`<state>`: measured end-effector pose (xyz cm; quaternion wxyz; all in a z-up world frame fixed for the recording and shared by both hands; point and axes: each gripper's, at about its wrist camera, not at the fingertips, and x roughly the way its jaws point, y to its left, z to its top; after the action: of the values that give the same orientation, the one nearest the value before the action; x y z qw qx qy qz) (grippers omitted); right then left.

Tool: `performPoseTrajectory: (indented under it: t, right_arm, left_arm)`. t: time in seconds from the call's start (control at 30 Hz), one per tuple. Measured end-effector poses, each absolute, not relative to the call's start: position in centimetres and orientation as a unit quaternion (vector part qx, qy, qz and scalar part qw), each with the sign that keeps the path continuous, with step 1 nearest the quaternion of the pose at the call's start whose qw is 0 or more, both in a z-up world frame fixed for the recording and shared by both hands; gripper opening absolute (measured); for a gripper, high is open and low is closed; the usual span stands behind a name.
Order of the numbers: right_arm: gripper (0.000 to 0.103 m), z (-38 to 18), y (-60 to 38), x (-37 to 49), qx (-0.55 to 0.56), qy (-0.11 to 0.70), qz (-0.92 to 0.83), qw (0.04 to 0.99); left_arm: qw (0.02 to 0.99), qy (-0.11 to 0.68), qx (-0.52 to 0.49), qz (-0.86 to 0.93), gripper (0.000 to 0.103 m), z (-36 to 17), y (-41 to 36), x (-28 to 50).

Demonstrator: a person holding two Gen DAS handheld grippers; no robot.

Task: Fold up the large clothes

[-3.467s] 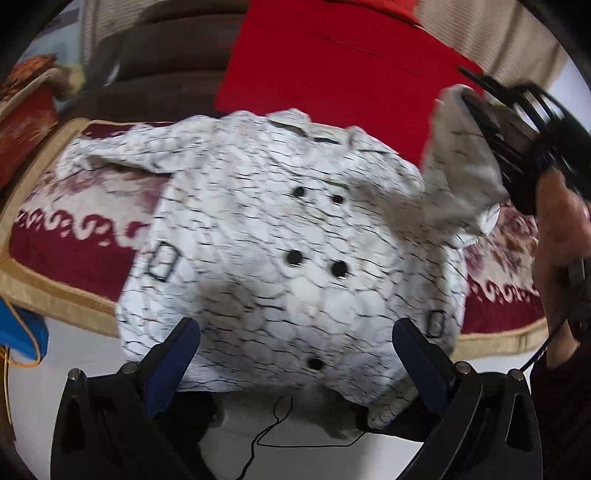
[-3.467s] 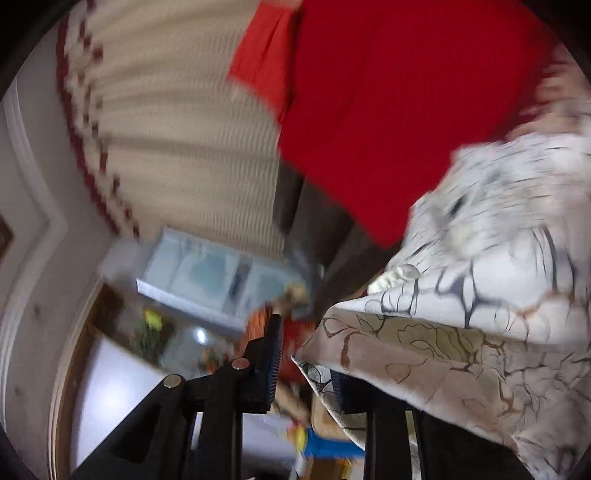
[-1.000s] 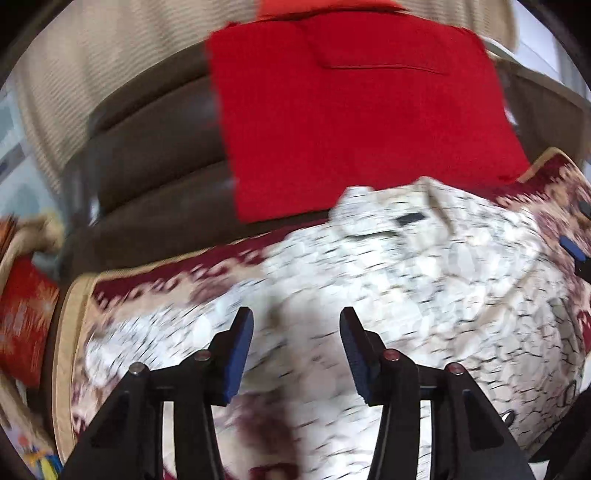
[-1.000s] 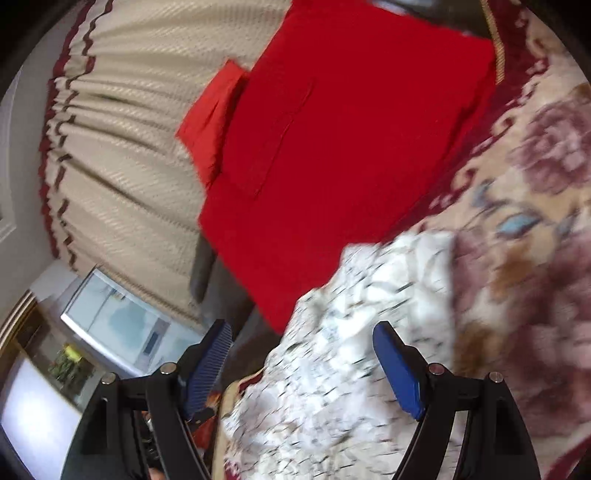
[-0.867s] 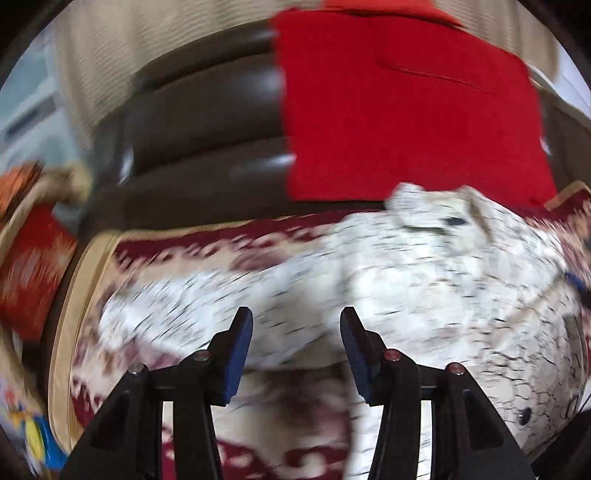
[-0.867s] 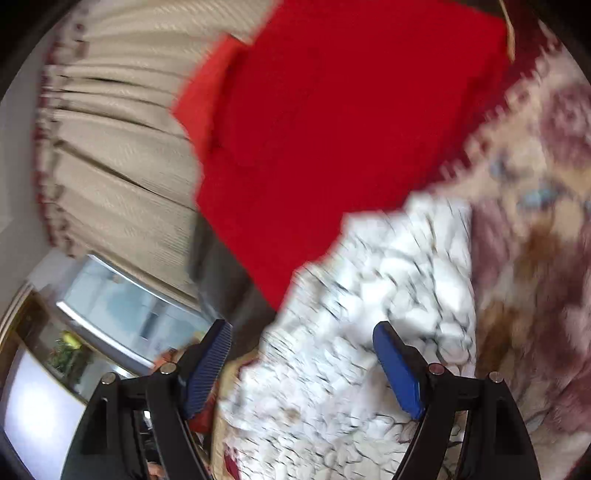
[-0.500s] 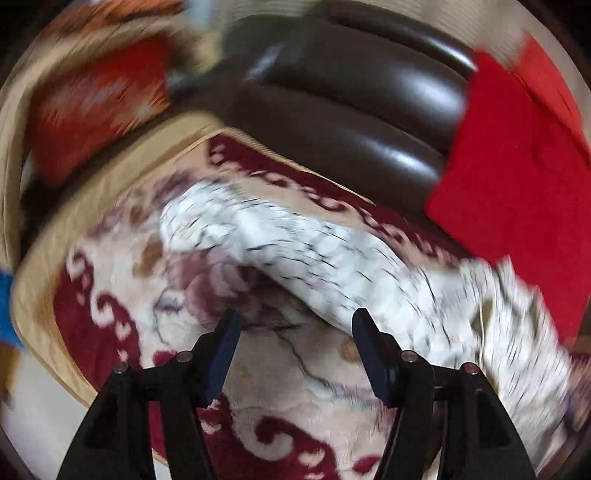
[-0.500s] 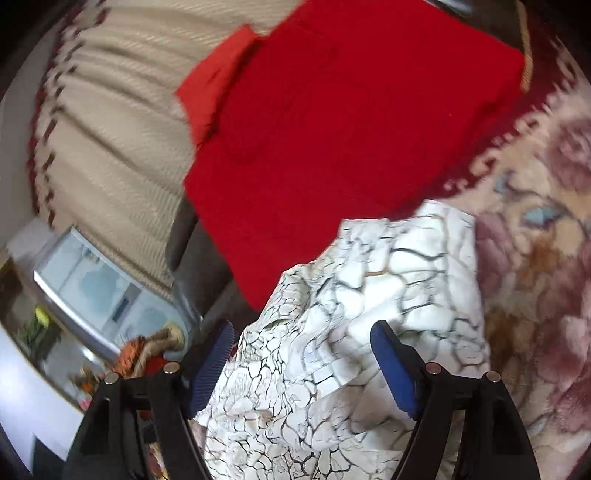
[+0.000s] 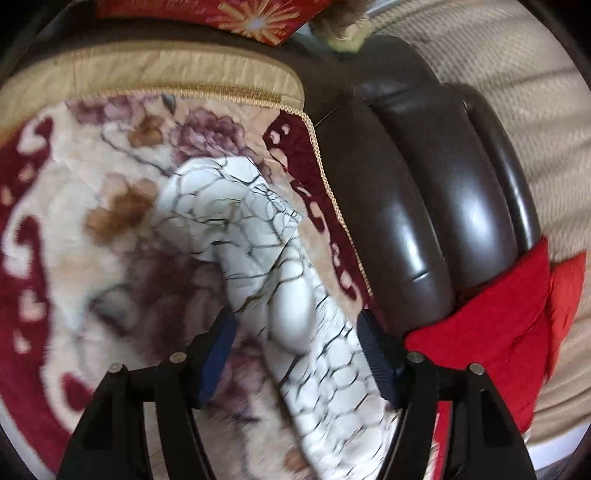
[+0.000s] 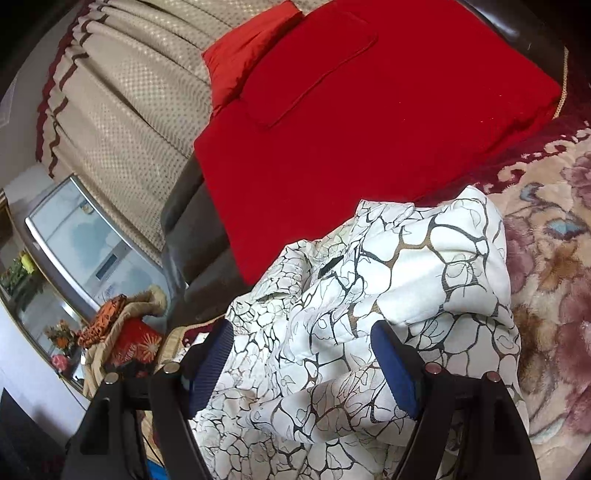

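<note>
A white jacket with a black crackle print lies on a floral red and cream blanket. In the left wrist view its sleeve (image 9: 258,251) stretches away from me across the blanket (image 9: 74,229), and my left gripper (image 9: 297,336) is open with the sleeve lying between its fingers. In the right wrist view the jacket's body and collar (image 10: 388,280) are bunched, with one sleeve folded over the body. My right gripper (image 10: 301,349) is open just above the jacket, holding nothing.
A dark brown leather sofa back (image 9: 424,206) runs behind the blanket. A red cloth (image 10: 351,110) is draped over it, with a beige curtain (image 10: 129,110) behind. A red patterned cushion (image 9: 221,18) lies at the sofa's end. A glass cabinet (image 10: 81,240) stands to the left.
My right gripper has let go of the sleeve it held up, and that sleeve now lies over the jacket. My left gripper swung left to the other sleeve and came down over it.
</note>
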<state>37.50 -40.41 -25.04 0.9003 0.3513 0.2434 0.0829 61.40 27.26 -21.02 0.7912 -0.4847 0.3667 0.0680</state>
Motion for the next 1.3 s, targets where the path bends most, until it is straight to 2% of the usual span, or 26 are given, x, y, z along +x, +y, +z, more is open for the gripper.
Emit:
performPoseTrajectory:
  t: [0.13, 0.17, 0.2, 0.27, 0.43, 0.7, 0.87, 1.03, 1.07, 1.1, 1.13, 1.17, 1.2, 1.3]
  right_arm:
    - [0.079, -25.0, -40.0, 37.6, 0.331, 0.251, 0.077, 0.906]
    - [0.079, -24.9, -39.9, 37.6, 0.324, 0.253, 0.077, 0.908]
    - [0.079, -24.9, -39.7, 37.6, 0.317, 0.255, 0.076, 0.91]
    - [0.078, -24.9, -39.7, 37.3, 0.305, 0.257, 0.073, 0.914]
    - [0.078, -24.7, -40.6, 36.7, 0.307, 0.253, 0.059, 0.916]
    - [0.078, -24.3, -44.5, 34.9, 0.388, 0.221, 0.033, 0.894]
    - [0.079, -24.2, -47.4, 33.0, 0.435, 0.197, 0.016, 0.879]
    - [0.079, -23.7, -50.3, 30.9, 0.455, 0.17, -0.006, 0.874]
    - [0.079, -23.6, -50.7, 30.7, 0.46, 0.166, -0.009, 0.872]
    - [0.079, -23.6, -51.0, 30.5, 0.463, 0.163, -0.011, 0.871]
    - [0.08, -23.5, -51.3, 30.2, 0.467, 0.16, -0.013, 0.87]
    - [0.081, -23.5, -51.5, 30.0, 0.471, 0.157, -0.016, 0.868]
    - [0.081, -23.5, -51.7, 30.0, 0.476, 0.156, -0.015, 0.865]
    - [0.081, -23.3, -51.9, 29.8, 0.474, 0.155, -0.013, 0.867]
  left_arm:
    - [0.784, 0.367, -0.495, 0.076, 0.07, -22.3, 27.2, 63.0]
    - [0.792, 0.364, -0.484, 0.079, 0.06, -22.2, 27.0, 63.3]
    - [0.81, 0.362, -0.454, 0.08, 0.033, -21.7, 26.4, 63.8]
    - [0.832, 0.369, -0.405, 0.085, 0.006, -20.6, 25.6, 64.6]
    - [0.905, 0.323, -0.271, 0.057, 0.006, -14.0, 22.0, 64.2]
    - [0.955, 0.275, -0.073, -0.086, 0.006, -2.1, 9.2, 60.8]
    - [0.943, 0.27, 0.002, -0.197, 0.006, 1.2, -1.5, 57.4]
    - [0.895, 0.303, 0.091, -0.313, 0.006, 0.2, -13.2, 52.8]
    - [0.886, 0.311, 0.119, -0.323, 0.012, -0.2, -15.2, 52.1]
    - [0.874, 0.32, 0.148, -0.334, 0.027, -0.9, -17.2, 51.1]
    - [0.864, 0.323, 0.171, -0.346, 0.031, -1.5, -18.9, 49.8]
    - [0.862, 0.32, 0.178, -0.351, 0.041, -1.9, -19.4, 49.7]
    - [0.859, 0.315, 0.18, -0.362, 0.045, -2.0, -19.8, 49.5]
    - [0.856, 0.298, 0.178, -0.383, 0.05, -1.9, -19.4, 48.6]
